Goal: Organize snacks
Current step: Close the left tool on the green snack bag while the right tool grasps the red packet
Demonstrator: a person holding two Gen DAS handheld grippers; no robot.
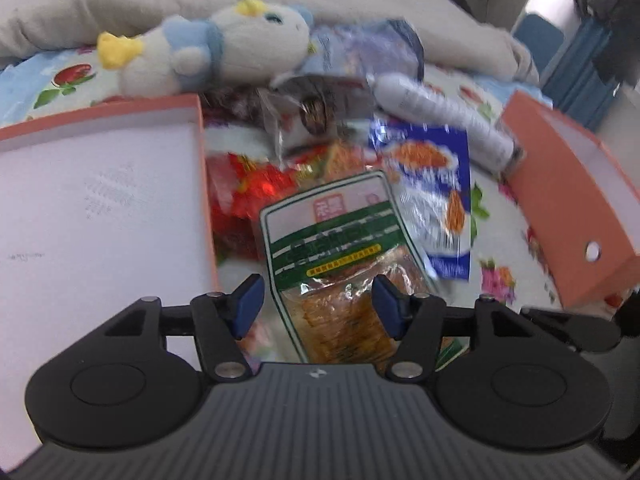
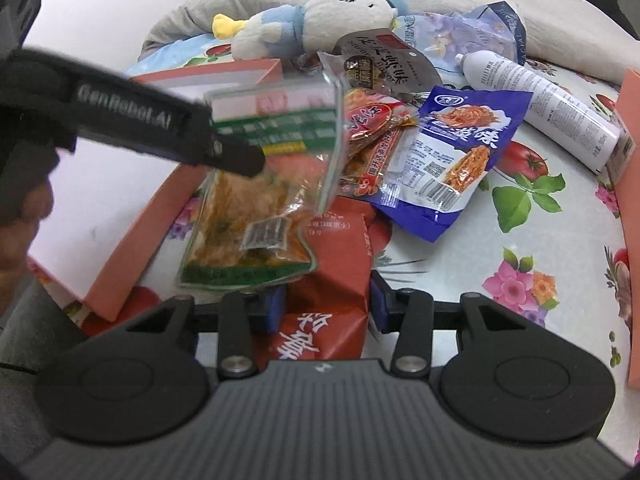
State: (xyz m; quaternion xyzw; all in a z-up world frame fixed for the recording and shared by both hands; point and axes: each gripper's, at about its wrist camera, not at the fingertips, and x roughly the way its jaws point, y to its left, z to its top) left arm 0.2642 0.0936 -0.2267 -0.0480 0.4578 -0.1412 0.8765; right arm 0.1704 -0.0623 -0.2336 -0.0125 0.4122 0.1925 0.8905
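My left gripper (image 1: 318,306) pinches the green-label packet (image 2: 256,208) mid-air beside the pink box (image 1: 100,200); right gripper (image 2: 328,304) clamps the red pack (image 2: 332,256). Both light, crinkly, slippery; grip sealed edges
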